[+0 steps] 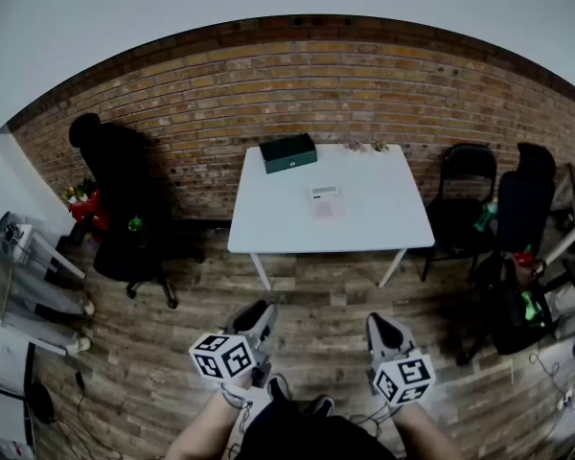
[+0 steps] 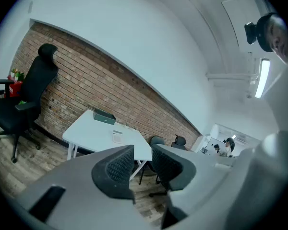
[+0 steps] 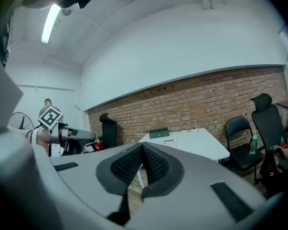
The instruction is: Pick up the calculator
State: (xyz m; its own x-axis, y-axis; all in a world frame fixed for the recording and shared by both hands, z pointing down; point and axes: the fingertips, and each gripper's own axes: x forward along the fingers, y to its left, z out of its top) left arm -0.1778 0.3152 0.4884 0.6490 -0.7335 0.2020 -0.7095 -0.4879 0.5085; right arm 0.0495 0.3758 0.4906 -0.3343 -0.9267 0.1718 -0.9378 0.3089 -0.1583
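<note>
Pale calculator (image 1: 326, 202) lies flat on white table (image 1: 383, 220).

The wall (image 1: 383, 94) is rough red-brown brick with pale mortar lines. The floor (image 1: 316, 300) is wood-look plank, grainy and matt. The table (image 1: 383, 214) has a smooth, matt white top. The calculator (image 1: 326, 202) looks like pale plastic. The box (image 1: 288, 151) is dark green with a slight sheen. The left gripper (image 2: 143, 150) and the right gripper (image 3: 142, 145) have smooth, matt grey shells, and their black pads (image 2: 117, 166) carry a fine dotted texture.
</note>
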